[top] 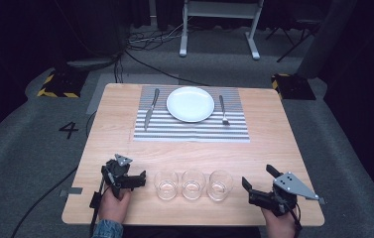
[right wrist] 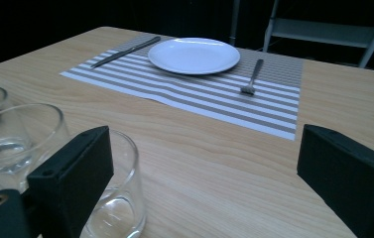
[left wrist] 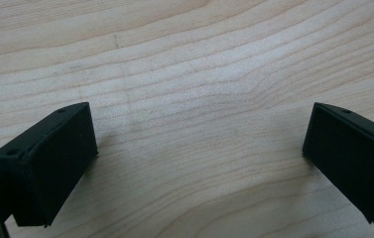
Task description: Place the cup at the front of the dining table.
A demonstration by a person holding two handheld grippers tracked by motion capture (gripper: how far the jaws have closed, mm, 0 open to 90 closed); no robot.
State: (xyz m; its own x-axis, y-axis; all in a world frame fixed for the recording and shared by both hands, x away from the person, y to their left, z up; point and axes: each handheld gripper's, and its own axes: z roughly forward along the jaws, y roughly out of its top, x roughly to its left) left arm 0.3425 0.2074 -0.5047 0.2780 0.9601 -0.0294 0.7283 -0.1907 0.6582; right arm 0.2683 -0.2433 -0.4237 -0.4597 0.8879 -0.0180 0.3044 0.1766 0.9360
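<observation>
Resting low at the desk's [top: 269,139] near-left corner, the left hand-held gripper [top: 134,179] has its jaws spread wide, gripping nothing; its own view gives bare wood grain between them. Three empty glasses stand in a row along the near edge: left glass [top: 166,184], middle glass [top: 193,183], right glass [top: 219,184]. Beyond, a striped placemat [top: 191,130] carries knife [top: 151,108], white plate [top: 190,103] and fork [top: 223,109]. Right hand-held gripper [top: 259,184], near-right: jaws wide apart, empty; its view puts the right glass just beside its left jaw.
</observation>
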